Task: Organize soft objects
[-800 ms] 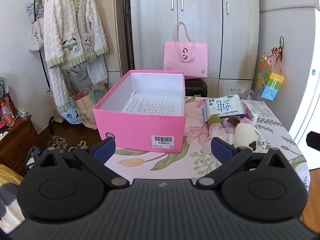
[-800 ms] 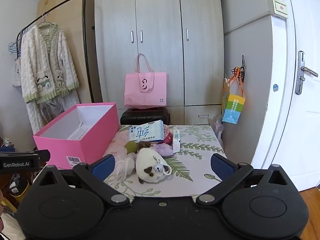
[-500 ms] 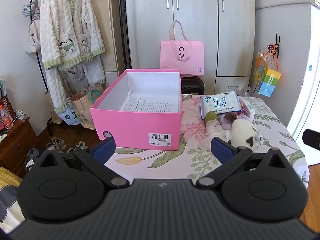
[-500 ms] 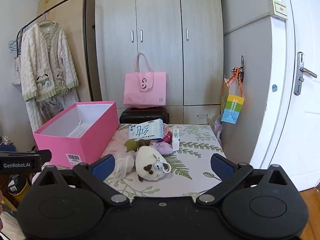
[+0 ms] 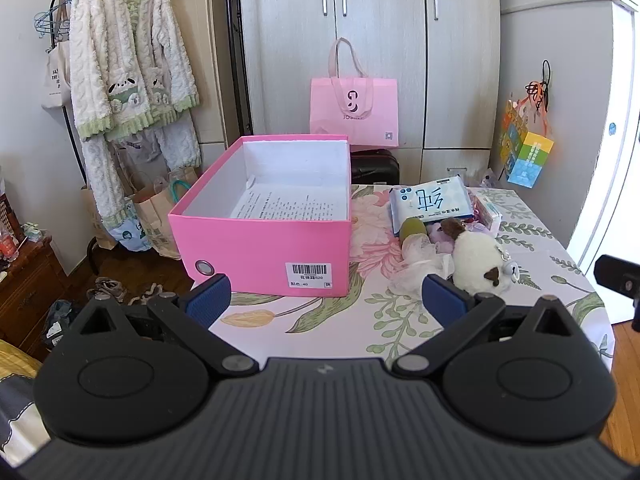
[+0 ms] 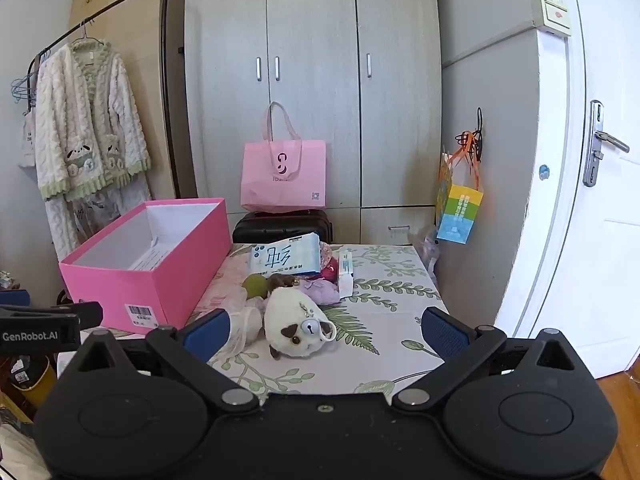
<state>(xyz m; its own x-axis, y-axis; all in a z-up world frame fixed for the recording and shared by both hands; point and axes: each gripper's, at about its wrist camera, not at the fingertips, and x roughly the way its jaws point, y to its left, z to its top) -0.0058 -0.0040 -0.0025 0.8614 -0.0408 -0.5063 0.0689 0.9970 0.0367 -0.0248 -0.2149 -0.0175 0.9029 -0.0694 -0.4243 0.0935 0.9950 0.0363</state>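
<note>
A: What sits in the open pink cardboard box [image 5: 264,236] at the floral-clothed table's [image 5: 380,316] left edge?

B: Only a printed paper sheet [image 5: 288,208]. I see the white plush toy [image 6: 298,330] lying near the front edge, both my left gripper [image 5: 326,300] and right gripper [image 6: 326,330] spread wide, holding nothing.

- The open pink cardboard box [image 5: 264,254] looked matt outside, with a plain white lining.
- The white plush toy [image 6: 294,326] was fuzzy cloth with a shiny metal bell.
- The blue-and-white tissue pack [image 5: 430,204] had glossy plastic film.
- The floral cloth surface [image 6: 384,312] looked smooth.
- The left tool's [image 5: 326,300] blue pads [image 5: 210,300] were ribbed; its black plastic was matt.
</note>
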